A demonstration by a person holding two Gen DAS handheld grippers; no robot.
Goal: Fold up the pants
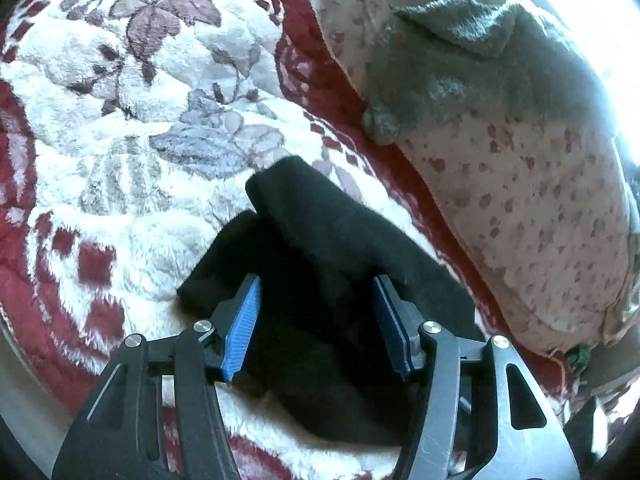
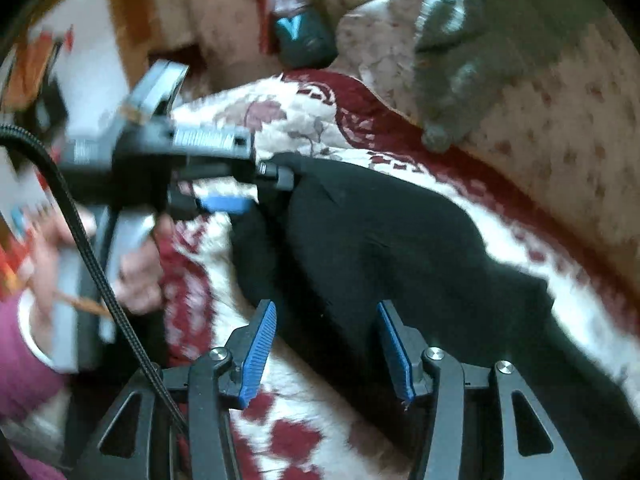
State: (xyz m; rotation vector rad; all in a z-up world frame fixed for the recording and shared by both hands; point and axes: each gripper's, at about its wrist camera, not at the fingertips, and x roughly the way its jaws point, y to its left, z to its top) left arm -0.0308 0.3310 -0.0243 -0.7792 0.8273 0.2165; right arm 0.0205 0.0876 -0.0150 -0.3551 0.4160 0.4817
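The black pants (image 1: 320, 248) lie bunched on a white and red floral blanket (image 1: 120, 120). My left gripper (image 1: 316, 284) is open, its blue pads on either side of the cloth, low over the pants. In the right wrist view the pants (image 2: 400, 248) stretch from the middle to the lower right. My right gripper (image 2: 326, 308) is open just above their near edge. The left gripper (image 2: 236, 184) shows there from the side at the pants' far left end, held by a hand; its jaws look open around the cloth.
A spotted pink pillow (image 1: 520, 200) with a grey-green towel (image 1: 472, 52) on it lies to the right of the blanket. A dark jar (image 2: 300, 20) stands at the back. A black cable (image 2: 92, 264) hangs at the left.
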